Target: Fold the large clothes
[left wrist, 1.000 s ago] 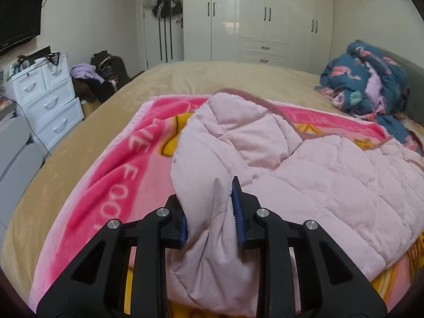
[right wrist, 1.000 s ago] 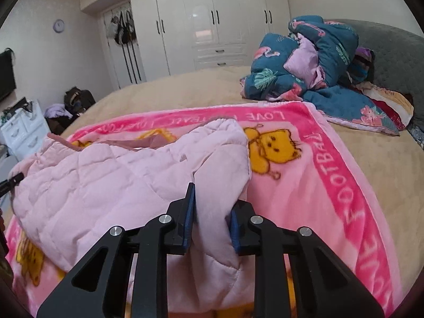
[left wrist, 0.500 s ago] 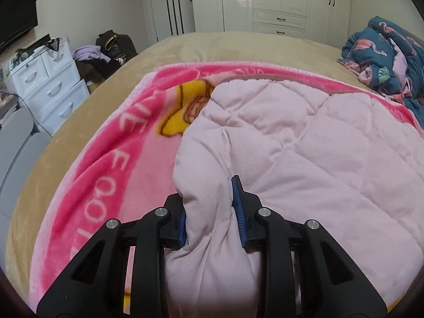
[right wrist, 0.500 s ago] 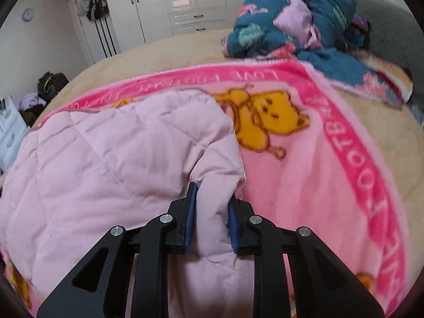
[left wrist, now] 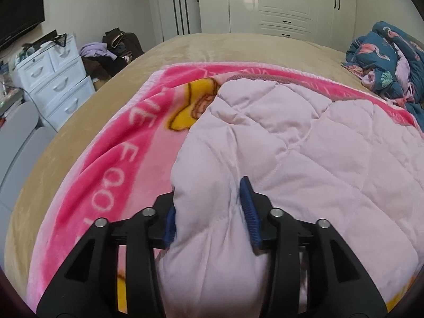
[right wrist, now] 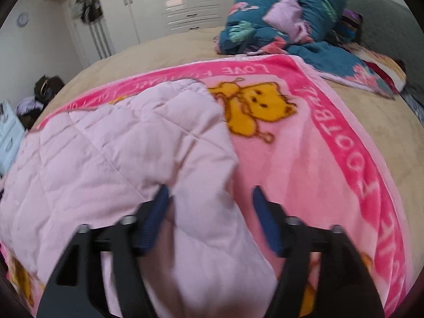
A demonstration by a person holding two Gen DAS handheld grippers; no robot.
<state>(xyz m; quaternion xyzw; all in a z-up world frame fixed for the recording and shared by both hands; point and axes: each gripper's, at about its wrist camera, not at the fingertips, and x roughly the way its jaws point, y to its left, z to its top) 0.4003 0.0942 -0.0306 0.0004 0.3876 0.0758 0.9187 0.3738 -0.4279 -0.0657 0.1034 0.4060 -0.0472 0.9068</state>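
The left gripper point(left wrist: 209, 206) has its blue-padded fingers point(left wrist: 249, 209) partly apart, and they have just been opening; a bunched fold of the pale pink quilted jacket point(left wrist: 304, 153) fills the gap, its fabric touching both pads, though whether they press it cannot be told. The right gripper point(right wrist: 209, 212) stands much wider, its fingers point(right wrist: 265, 220) also just opened: the jacket's point(right wrist: 119, 153) corner lies between them against the left pad, while the right pad is clear of it, with bare blanket showing in the gap.

The jacket lies spread across the middle of a bright pink blanket point(left wrist: 116, 164) printed with yellow bears and white lettering. In the right wrist view one bear point(right wrist: 254, 106) shows just beside the jacket's far edge. The blanket rests on a bed with a tan cover point(left wrist: 225, 50).

At the far side of the bed sits a heap of dark teal flowered bedding point(right wrist: 278, 18) against a grey headboard point(right wrist: 384, 21). White wardrobes point(left wrist: 278, 0) line the far wall. To the left stand a white drawer unit point(left wrist: 55, 79), a pile of dark clothes point(left wrist: 116, 50) on the floor and a black screen point(left wrist: 21, 21) on the wall.
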